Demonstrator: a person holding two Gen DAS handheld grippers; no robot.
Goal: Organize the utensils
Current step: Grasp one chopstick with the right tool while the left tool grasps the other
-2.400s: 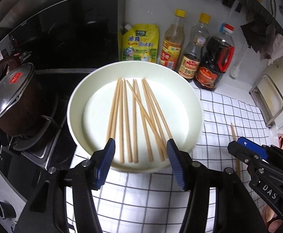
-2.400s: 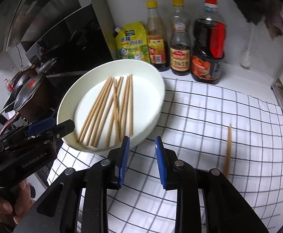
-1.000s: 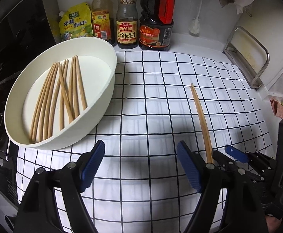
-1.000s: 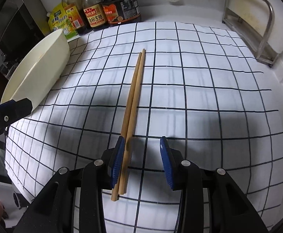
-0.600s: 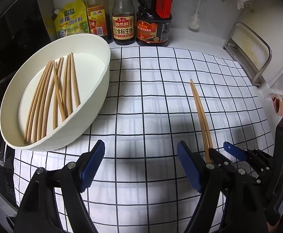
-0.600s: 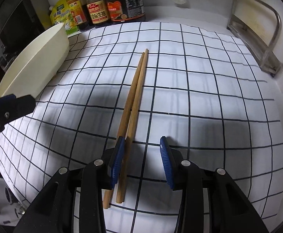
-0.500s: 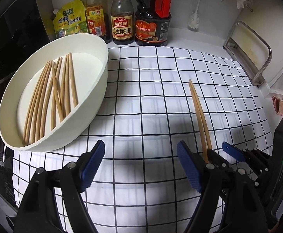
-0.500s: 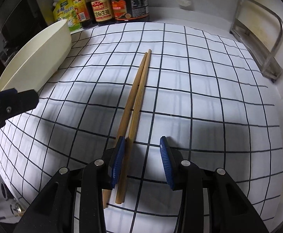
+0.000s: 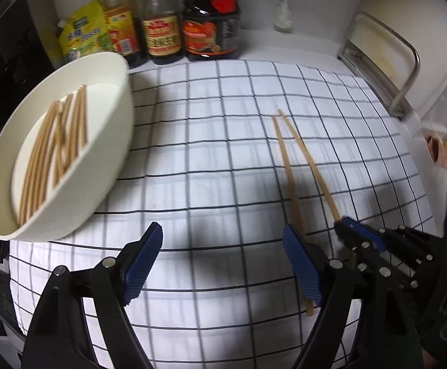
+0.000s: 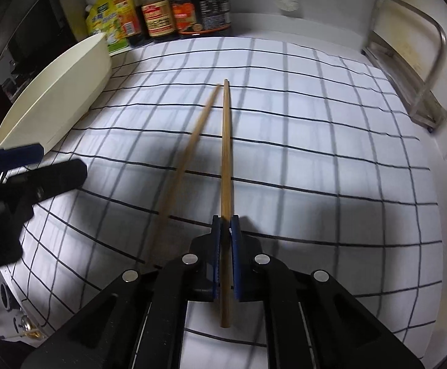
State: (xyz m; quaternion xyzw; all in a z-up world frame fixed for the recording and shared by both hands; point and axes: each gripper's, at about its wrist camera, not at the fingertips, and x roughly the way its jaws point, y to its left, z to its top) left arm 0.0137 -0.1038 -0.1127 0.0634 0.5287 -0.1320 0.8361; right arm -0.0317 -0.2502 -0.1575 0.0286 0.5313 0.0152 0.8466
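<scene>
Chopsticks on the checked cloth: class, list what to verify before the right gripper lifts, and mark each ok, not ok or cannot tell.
1. Right gripper jaws shut on one chopstick: ok.
2. Second chopstick also held: not ok, it lies loose beside the jaws.
3. Left gripper free, jaws opening, nothing between them: ok.
4. Bowl has room for more chopsticks: ok.
5. Grip firm enough to lift: cannot tell.

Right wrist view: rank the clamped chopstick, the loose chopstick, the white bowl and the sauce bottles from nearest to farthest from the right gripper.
1. Clamped chopstick: between the shut pads of the right gripper.
2. Loose chopstick: just left, on the checked cloth.
3. White bowl: far left.
4. Sauce bottles: against the back wall.
</scene>
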